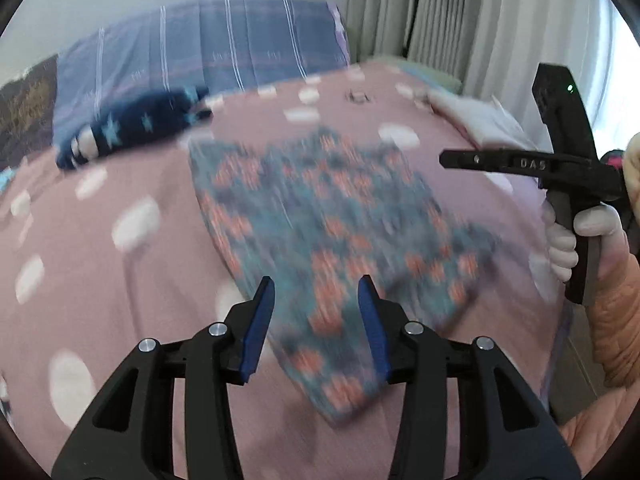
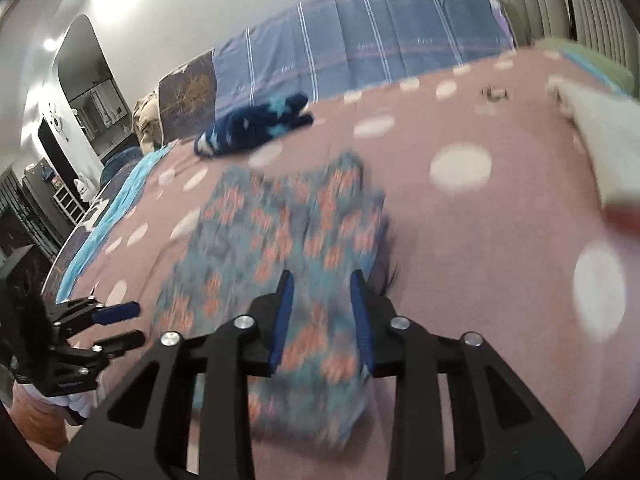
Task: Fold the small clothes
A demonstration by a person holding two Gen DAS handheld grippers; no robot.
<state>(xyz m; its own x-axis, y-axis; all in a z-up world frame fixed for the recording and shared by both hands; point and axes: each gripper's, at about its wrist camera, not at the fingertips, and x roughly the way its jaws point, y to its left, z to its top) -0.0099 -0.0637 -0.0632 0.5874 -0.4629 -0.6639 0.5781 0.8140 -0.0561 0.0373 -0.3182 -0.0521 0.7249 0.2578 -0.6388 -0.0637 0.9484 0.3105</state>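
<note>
Both my grippers, left [image 1: 316, 292] and right [image 2: 322, 284], hover with fingers apart, gripping nothing, over the patterned garment [image 1: 320, 216] lying flat on the bed [image 1: 120, 280]

Left gripper [image 1: 316, 292] jaws apart above blurred patterned garment [image 1: 328, 240] on bedspread [image 1: 120, 280]

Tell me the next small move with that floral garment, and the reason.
Probably lower both open grippers onto the floral garment's near edge and pinch it. The left gripper and right gripper are empty, with the cloth lying flat on the pink bedspread beneath them. Blur hides whether it is already folded.
</note>
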